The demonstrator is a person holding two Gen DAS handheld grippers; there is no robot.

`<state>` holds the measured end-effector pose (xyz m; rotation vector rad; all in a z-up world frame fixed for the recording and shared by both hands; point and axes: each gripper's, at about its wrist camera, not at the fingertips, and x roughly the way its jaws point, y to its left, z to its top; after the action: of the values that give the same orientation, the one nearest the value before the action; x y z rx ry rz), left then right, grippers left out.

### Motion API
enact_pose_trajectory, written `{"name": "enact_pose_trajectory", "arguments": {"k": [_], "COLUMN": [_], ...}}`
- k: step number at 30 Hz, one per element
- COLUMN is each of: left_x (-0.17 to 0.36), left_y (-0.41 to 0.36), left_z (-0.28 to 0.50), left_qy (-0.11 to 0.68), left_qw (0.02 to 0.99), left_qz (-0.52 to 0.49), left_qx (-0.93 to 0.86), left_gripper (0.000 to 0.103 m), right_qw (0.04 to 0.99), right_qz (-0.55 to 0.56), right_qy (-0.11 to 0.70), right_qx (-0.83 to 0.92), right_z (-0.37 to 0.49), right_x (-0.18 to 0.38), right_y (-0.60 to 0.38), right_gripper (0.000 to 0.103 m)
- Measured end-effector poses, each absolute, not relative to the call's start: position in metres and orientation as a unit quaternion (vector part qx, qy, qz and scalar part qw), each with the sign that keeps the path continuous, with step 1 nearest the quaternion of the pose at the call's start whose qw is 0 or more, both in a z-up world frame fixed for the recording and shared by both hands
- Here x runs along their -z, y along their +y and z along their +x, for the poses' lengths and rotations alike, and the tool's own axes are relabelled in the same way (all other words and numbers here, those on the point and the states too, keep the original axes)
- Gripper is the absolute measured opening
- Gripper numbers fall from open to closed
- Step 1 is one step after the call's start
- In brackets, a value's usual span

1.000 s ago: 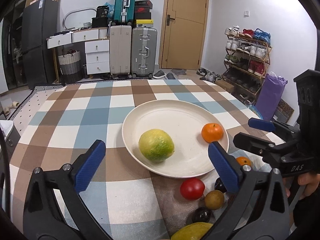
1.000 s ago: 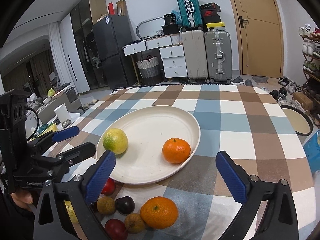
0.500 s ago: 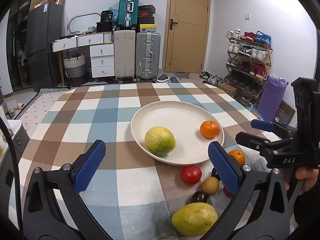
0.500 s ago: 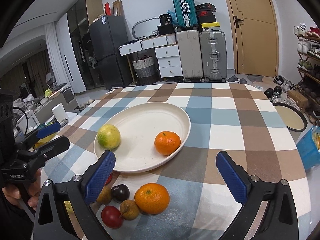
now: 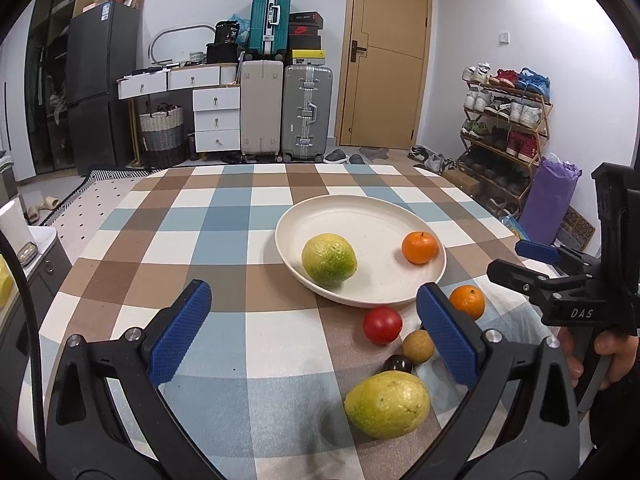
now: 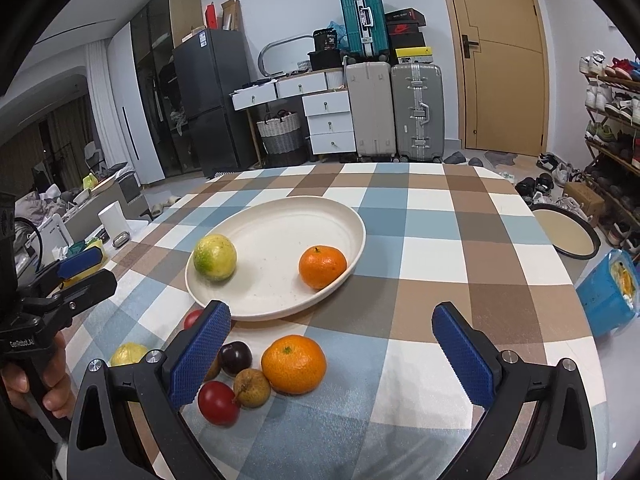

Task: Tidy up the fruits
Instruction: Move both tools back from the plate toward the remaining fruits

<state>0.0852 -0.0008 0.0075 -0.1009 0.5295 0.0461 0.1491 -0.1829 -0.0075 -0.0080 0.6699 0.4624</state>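
Observation:
A cream plate on the checked tablecloth holds a green-yellow citrus and a small orange. In front of it lie a loose orange, a red fruit, a second red fruit, a tan longan, a dark plum and a yellow-green mango. My left gripper is open and empty, near the mango. My right gripper is open and empty, over the loose orange.
The table's right edge drops to a blue bag and a round tray on the floor. Suitcases, drawers and a shoe rack stand beyond the table. A side cabinet sits left.
Both grippers have drawn back toward me from the plate, so more loose fruit shows, including the mango. Both stay open and empty. No fruit has moved.

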Motion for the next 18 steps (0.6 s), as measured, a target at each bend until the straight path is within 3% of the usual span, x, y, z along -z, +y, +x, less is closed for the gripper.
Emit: {"name": "enact_pose_trajectory", "arguments": {"k": [18], "left_x": [0.004], "left_y": [-0.013], "left_z": [0.077], "left_qy": [0.296], "left_qw": [0.954], "left_qz": [-0.038], "left_qx": [-0.009], "left_gripper": [0.102], "right_qw": [0.911], "right_qz": [-0.026], "right_qy": [0.354], "right_qx": [-0.21], "right_z": [0.146], "right_x": [0.016], "right_y": [-0.187], "right_gripper": [0.103]}}
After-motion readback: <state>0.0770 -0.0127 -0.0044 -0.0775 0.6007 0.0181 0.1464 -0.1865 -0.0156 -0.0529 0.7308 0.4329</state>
